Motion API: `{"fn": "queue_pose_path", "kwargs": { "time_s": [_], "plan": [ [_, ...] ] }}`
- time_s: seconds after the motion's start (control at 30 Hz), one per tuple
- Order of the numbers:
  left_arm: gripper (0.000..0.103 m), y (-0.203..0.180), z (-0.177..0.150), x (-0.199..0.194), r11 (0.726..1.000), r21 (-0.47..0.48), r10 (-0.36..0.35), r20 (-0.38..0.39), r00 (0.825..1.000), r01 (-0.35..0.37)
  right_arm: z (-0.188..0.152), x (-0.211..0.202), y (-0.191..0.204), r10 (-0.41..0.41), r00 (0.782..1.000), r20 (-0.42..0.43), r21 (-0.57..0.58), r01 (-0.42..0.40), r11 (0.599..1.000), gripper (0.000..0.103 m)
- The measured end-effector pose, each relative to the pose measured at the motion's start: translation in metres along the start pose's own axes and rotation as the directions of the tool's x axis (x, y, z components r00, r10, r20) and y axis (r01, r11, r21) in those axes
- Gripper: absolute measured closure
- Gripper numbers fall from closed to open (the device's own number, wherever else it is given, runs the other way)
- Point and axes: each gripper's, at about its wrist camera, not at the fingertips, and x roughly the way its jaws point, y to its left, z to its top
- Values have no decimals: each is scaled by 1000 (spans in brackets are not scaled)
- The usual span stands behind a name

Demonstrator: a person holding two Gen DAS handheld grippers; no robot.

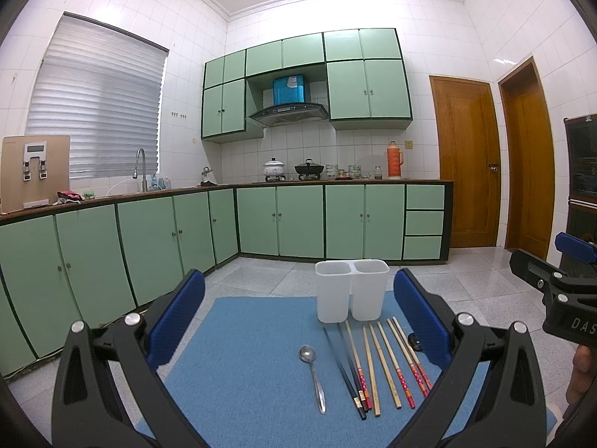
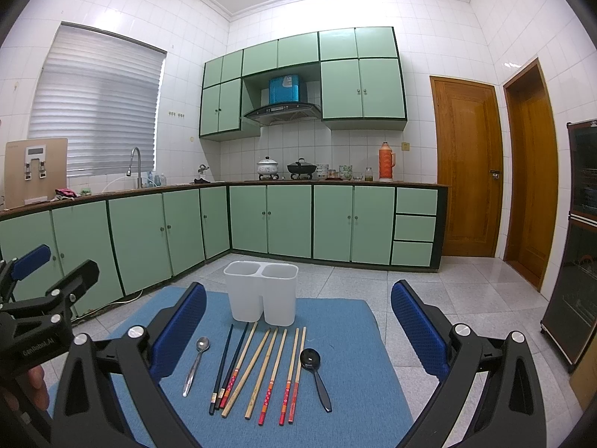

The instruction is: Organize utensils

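Observation:
A white two-compartment utensil holder [image 1: 350,289] [image 2: 261,293] stands upright at the far end of a blue mat [image 1: 238,369] [image 2: 350,369]. In front of it lie a metal spoon [image 1: 313,377] [image 2: 196,364], several chopsticks [image 1: 380,366] [image 2: 261,369] side by side, and a black spoon [image 2: 316,373], mostly hidden in the left wrist view. My left gripper [image 1: 298,321] hovers open above the near end of the mat, nothing between its blue pads. My right gripper [image 2: 298,328] is likewise open and empty over the utensils.
The mat lies on a grey tiled floor [image 2: 466,298]. Green base cabinets [image 1: 280,220] run along the left and back walls. Two wooden doors [image 2: 466,168] stand at the right, with a dark cabinet [image 2: 574,239] beyond them. A hand [image 1: 582,377] holds the other gripper.

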Motion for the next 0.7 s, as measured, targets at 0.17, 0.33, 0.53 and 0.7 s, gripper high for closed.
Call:
{"fn": "queue_pose_path", "kwargs": {
  "time_s": [0.17,0.33,0.53,0.7],
  "plan": [
    [5,-1,-1,2,1000,-1,1,-7,1000,-1,-2,4,2,-1,1000,-7,0,1,1000,6],
    [5,1,-4,7,1000,-1,4,-22,1000,-4,-5,9,4,-5,1000,-21,0,5,1000,6],
    [5,7,-9,22,1000,-4,7,-70,998,-7,-12,21,-2,-20,998,-54,-1,20,1000,6],
    [5,17,-17,41,1000,-11,15,-141,990,-17,-21,39,-11,-36,994,-102,7,37,999,6]
  ]
}}
